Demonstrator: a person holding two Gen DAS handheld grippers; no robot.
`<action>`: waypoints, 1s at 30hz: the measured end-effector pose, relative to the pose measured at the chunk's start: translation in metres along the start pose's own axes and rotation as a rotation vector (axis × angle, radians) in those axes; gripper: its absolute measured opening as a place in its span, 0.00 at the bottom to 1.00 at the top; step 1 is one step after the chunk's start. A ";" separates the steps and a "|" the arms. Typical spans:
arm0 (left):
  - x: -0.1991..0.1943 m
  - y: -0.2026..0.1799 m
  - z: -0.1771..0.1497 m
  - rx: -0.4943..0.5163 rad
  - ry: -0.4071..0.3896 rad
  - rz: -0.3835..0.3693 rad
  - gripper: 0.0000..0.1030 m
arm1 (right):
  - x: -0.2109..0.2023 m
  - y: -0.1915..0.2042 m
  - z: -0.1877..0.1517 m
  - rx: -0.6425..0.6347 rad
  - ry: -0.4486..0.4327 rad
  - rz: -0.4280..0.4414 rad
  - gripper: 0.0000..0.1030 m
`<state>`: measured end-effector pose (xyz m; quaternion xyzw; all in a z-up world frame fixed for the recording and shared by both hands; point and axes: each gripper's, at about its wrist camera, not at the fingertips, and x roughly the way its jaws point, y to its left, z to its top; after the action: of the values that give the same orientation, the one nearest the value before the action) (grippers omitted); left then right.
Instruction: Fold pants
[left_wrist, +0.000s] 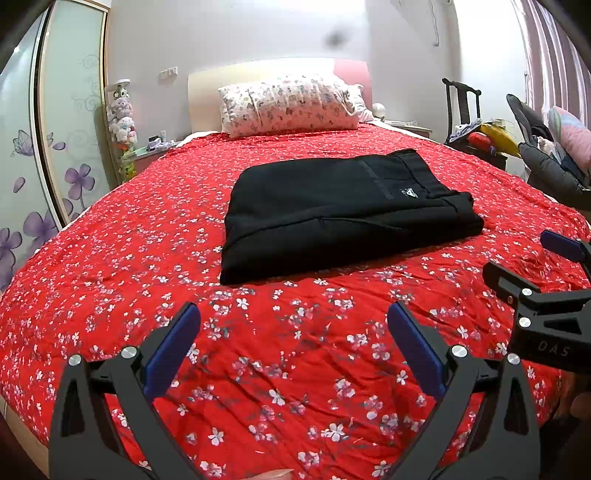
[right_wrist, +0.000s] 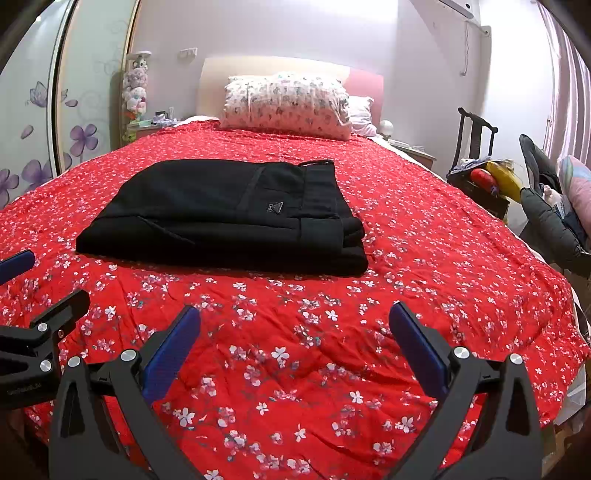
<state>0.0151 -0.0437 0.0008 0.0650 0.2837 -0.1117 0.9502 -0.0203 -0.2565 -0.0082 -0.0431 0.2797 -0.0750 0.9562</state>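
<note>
Room: a bedroom; the bed (left_wrist: 110, 295) with its red flowered cover fills both views, a pillow (left_wrist: 288, 105) at the headboard.
Pants: the black pants (left_wrist: 343, 206) lie mid-bed, well short of the pillow, folded into a thick flat stack with the waistband on top at the right end.
Left tool: your left tool (left_wrist: 293, 343) hovers near the foot edge, jaws wide apart, gripping nothing.
Right tool: your right tool (right_wrist: 295, 343) is likewise spread wide and empty, apart from the pants.
Handling: likely soft, limp, light, layers prone to sliding.
Hold: pinch every layer at the stack's near corners.
</note>
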 end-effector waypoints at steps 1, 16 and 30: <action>0.000 0.000 0.000 0.002 0.000 0.000 0.98 | 0.000 0.000 0.000 0.000 0.000 0.000 0.99; 0.001 0.000 -0.001 0.002 0.002 -0.003 0.98 | 0.001 -0.001 0.000 0.000 0.004 0.002 0.99; 0.002 0.001 -0.001 0.003 0.004 -0.004 0.98 | 0.004 -0.003 -0.002 -0.003 0.006 0.005 0.99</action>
<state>0.0161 -0.0431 -0.0013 0.0662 0.2854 -0.1138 0.9493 -0.0188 -0.2602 -0.0115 -0.0436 0.2830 -0.0722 0.9554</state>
